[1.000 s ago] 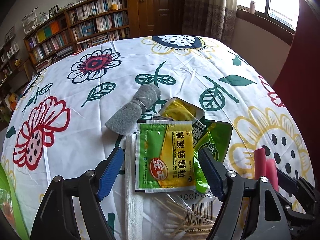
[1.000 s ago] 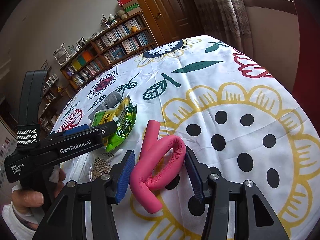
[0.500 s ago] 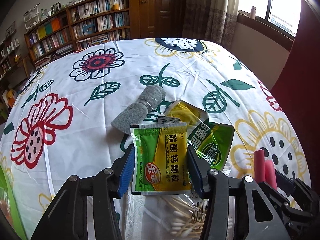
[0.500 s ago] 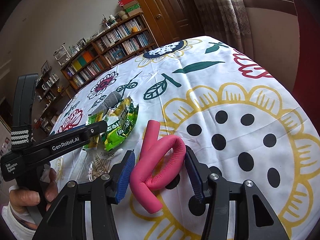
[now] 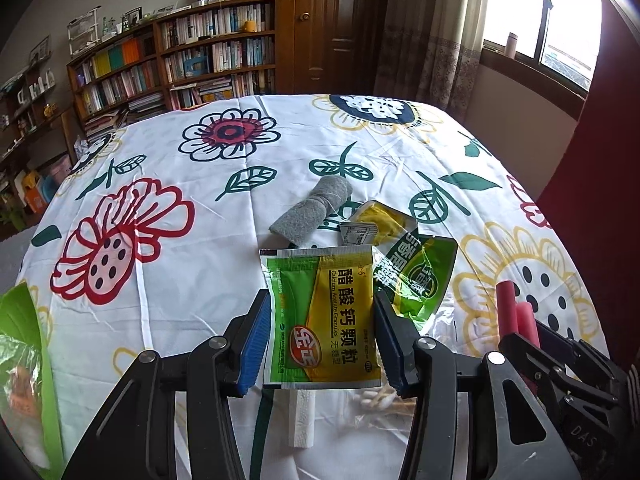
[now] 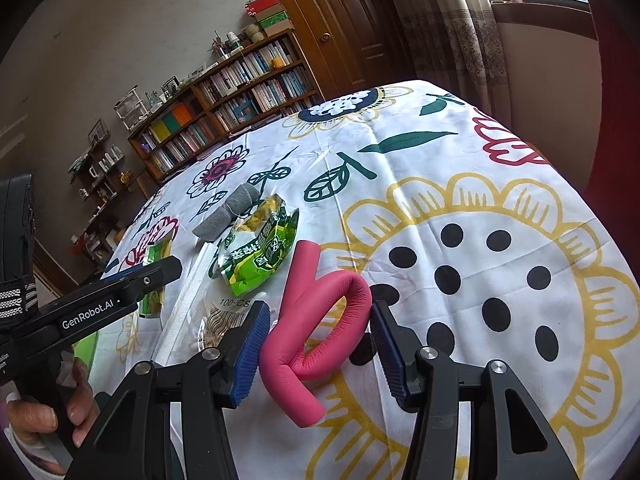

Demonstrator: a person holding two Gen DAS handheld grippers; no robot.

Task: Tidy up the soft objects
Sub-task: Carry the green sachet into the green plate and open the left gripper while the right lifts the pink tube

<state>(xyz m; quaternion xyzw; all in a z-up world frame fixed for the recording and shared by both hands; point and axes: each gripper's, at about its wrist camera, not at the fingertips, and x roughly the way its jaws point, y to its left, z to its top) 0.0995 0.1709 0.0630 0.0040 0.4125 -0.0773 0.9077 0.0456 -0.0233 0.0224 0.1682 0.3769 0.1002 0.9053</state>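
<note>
At the near edge of the flowered tablecloth (image 5: 192, 248), the left gripper (image 5: 322, 334) is clamped on one green-and-yellow sachet (image 5: 322, 316), blue pads pressing both side edges, sachet upright and lifted off the cloth. Sachet print reads "Calcium Acetate Granules" plus Chinese characters and a red oval logo. In the right wrist view the same tool's side shows "GenRobot.AI", a hand (image 6: 44, 412) wrapped on its handle.

Under the sachet: one white folded strip (image 5: 301, 416) and one clear bag of cotton swabs (image 5: 380, 400); the right view shows "100PCS" on that bag.

The right gripper (image 6: 316, 342) stands partly open around one pink foam tube (image 6: 320, 320), bent into a loop and lying on the cloth. The left pad touches the tube's side; the right pad sits just beside the loop, contact cannot be told. The tube lies on the yellow dotted flower print.

Just beyond the sachet: one green snack bag (image 5: 420, 276) with large Chinese characters, crumpled, flat on the cloth. Touching its far side, one yellow packet (image 5: 380, 220) with a small white printed label, text too small to read. Beside that, further out, one grey felt roll (image 5: 312, 210), lying tilted.

Far left edge: one green plastic bag (image 5: 24, 360), partly cut off.

Background: one long bookshelf (image 5: 180, 64) full of books, and one window (image 5: 560, 20).
</note>
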